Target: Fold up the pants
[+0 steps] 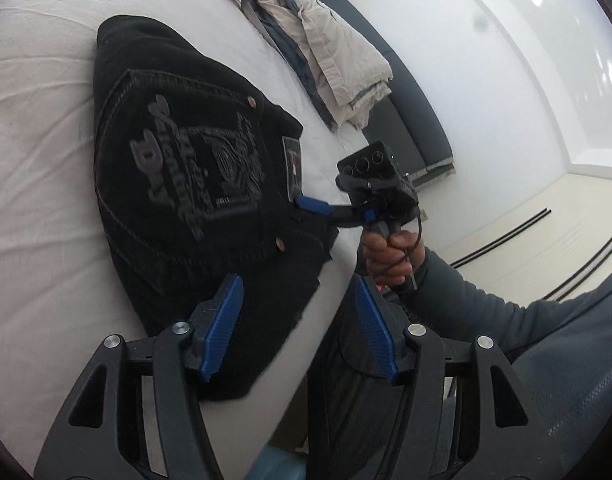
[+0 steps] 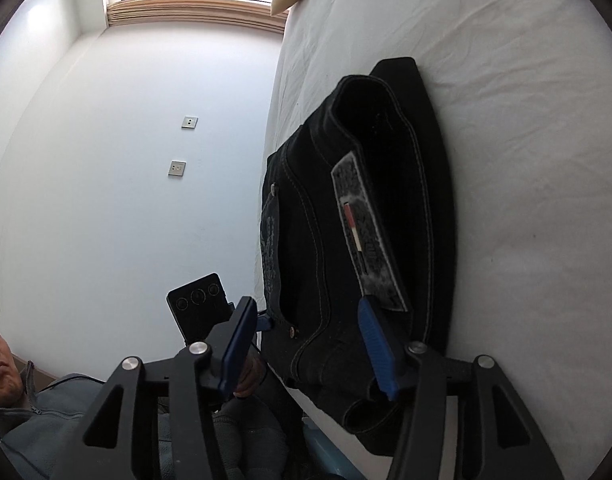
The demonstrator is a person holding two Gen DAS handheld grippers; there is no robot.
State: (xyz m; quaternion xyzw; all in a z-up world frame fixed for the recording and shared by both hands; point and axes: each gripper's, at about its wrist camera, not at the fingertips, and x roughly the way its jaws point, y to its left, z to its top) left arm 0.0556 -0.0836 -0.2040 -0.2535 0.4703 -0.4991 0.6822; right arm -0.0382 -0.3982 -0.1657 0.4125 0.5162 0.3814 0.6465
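One pair of black pants [image 1: 194,184], folded, lies on the white bed [image 1: 38,200] near its edge, long axis roughly along that edge. Your left gripper [image 1: 298,332] hovers at the near end, jaws spread, nothing between. Your right gripper [image 2: 306,344] has jaws apart at the waistband corner by the patch [image 2: 370,232]; contact is probably none, hard to tell.

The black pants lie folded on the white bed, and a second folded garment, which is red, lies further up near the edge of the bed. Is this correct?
Not quite. The second garment is beige with grey-blue trim, not red; the left wrist view shows it. The rest holds: the black pants lie folded on the white bed, and the other garment lies further up near the bed's edge.
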